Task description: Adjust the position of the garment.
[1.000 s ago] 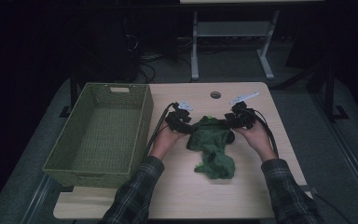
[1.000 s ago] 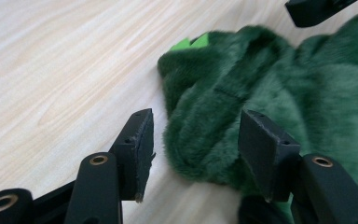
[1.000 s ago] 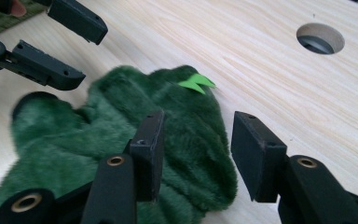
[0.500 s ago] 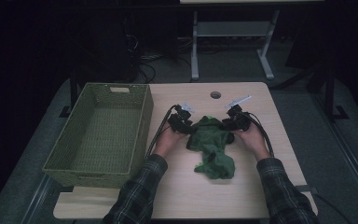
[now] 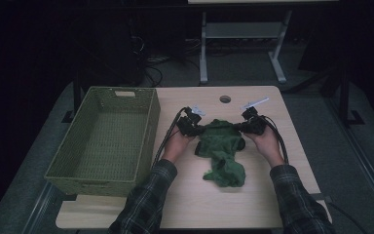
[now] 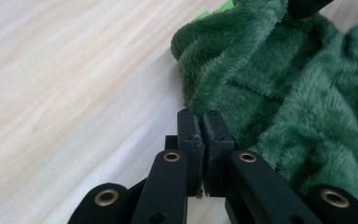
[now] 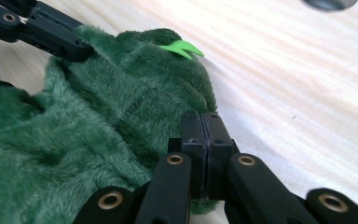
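I count one green plush garment (image 5: 221, 148), one woven basket (image 5: 102, 139) and two hand-held grippers on my surface (image 5: 253, 200). The garment lies crumpled at the middle of the surface, right of the basket. My left hand-held gripper (image 6: 204, 122) has just been closing; its jaws now meet, pinching the garment's edge. My right hand-held gripper (image 7: 207, 122) has likewise just closed, nipping the opposite edge near a bright green tag (image 7: 182, 48)

I see a green woven basket (image 5: 102, 141) sitting on the left part of the light wood table (image 5: 272, 195). Round cable hole (image 5: 225, 99) near the table's far edge. White desk frame (image 5: 243, 44) behind.
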